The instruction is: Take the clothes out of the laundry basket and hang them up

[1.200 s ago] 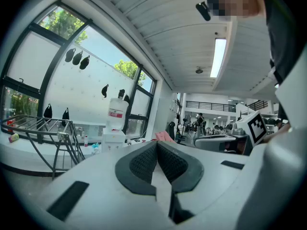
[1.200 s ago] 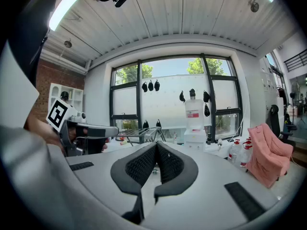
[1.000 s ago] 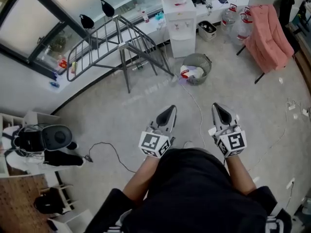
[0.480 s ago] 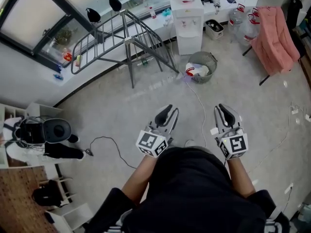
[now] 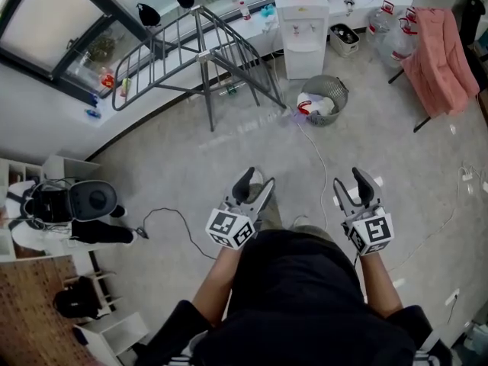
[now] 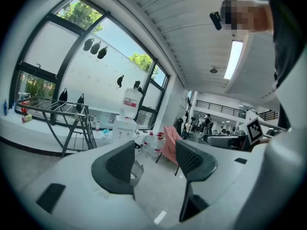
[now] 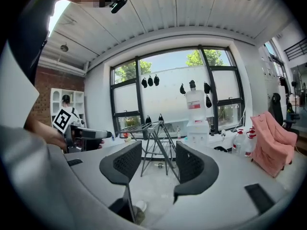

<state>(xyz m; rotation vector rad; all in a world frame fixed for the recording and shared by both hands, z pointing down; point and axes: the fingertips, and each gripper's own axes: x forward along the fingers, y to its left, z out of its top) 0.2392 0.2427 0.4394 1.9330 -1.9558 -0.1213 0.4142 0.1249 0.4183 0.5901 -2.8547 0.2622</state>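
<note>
A round wire laundry basket (image 5: 329, 90) with white and red clothes (image 5: 314, 105) stands on the floor well ahead of me, beside a grey folding drying rack (image 5: 191, 48). The basket's rim (image 6: 138, 170) also shows between the jaws in the left gripper view. My left gripper (image 5: 255, 183) and right gripper (image 5: 351, 185) hover side by side near my body, far short of the basket. Both have their jaws opening, with nothing between them. The rack (image 7: 154, 137) shows between the right gripper's jaws. A pink garment (image 5: 441, 48) hangs at the far right.
A white water dispenser (image 5: 299, 21) stands behind the basket, with water bottles (image 5: 385, 33) and a bin (image 5: 345, 38) next to it. A cable (image 5: 316, 166) runs across the floor from the basket. At the left are a black device (image 5: 72, 204) and shelves (image 5: 46, 174).
Both grippers' jaws have gone from shut to open. The hands sit slightly lower and wider apart in the head view, and the view has shifted a little.
</note>
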